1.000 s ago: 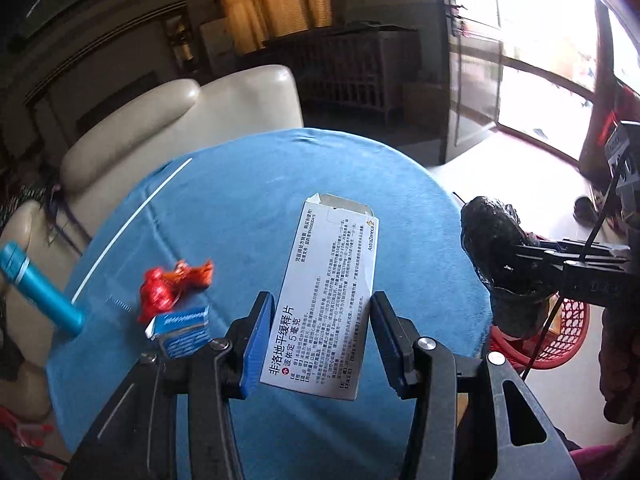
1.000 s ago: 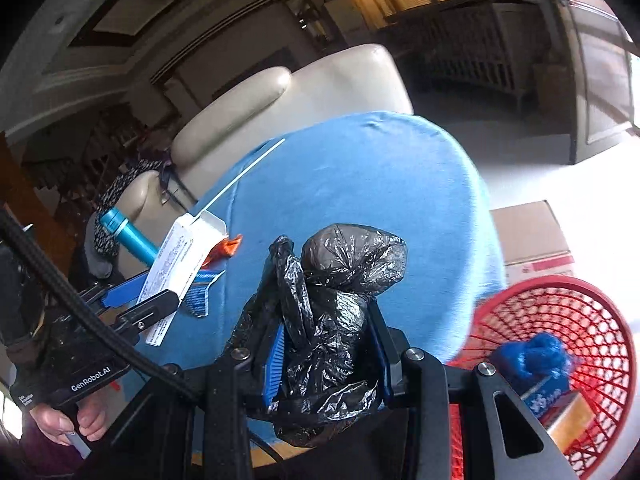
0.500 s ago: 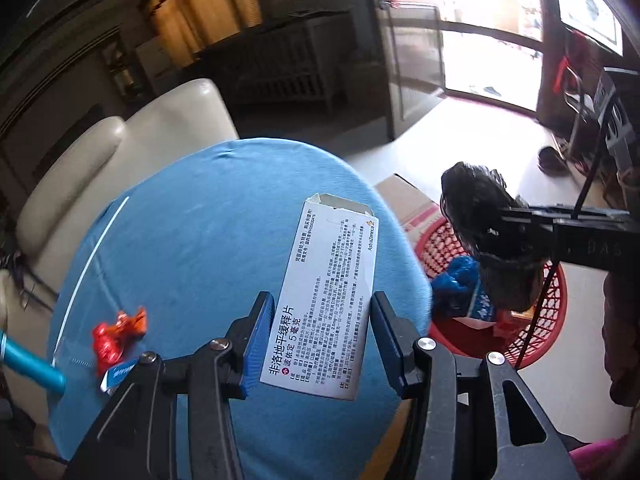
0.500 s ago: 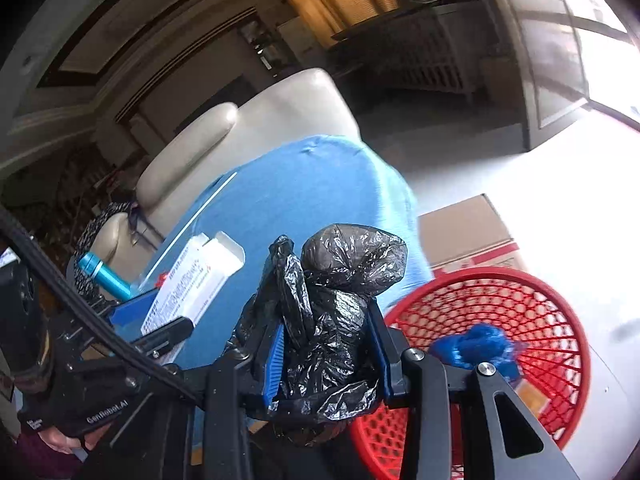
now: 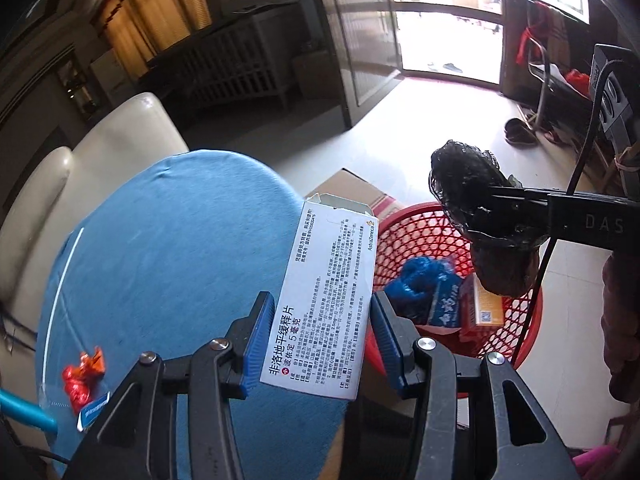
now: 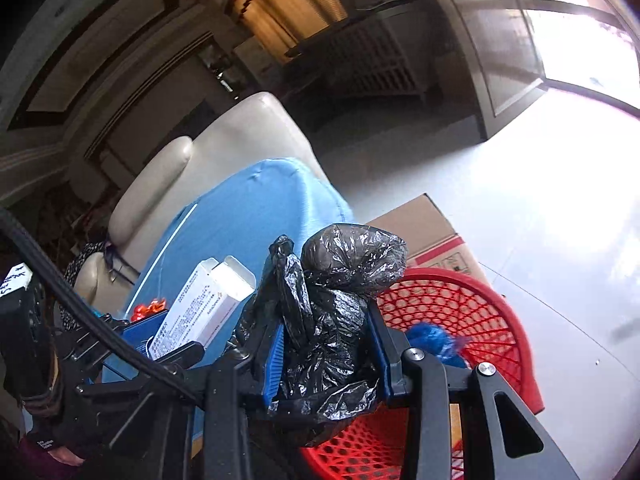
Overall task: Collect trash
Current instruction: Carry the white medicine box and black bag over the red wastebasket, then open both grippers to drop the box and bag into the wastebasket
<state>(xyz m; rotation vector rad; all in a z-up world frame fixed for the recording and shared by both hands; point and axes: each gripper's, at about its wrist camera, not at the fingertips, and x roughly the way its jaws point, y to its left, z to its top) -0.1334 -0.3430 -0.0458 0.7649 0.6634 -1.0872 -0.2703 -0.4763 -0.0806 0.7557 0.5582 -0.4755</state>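
Landmark: round red plastic mesh basket (image 5: 516, 320) on the pale tiled floor.

Left gripper (image 5: 324, 336): blue-padded fingers (image 5: 256, 336) clamped on the lower end of a white printed cardboard medicine box (image 5: 332, 280); its open top flap points toward the near-left rim of the basket.

Right gripper (image 6: 326, 350): fingers clamped on a crumpled black plastic bag (image 6: 340, 304), held above the basket.

Inside the basket: a blue crumpled wrapper (image 5: 420, 284) and an orange-and-white small carton (image 5: 484, 308), side by side.

Left of the basket: round surface with blue cloth cover (image 5: 168, 248). On it, at the side far from the basket, a red foil wrapper (image 5: 82, 376) and a small blue-and-white packet (image 5: 94, 408).

Behind the basket: brown cardboard box (image 6: 432, 232), touching its rim.
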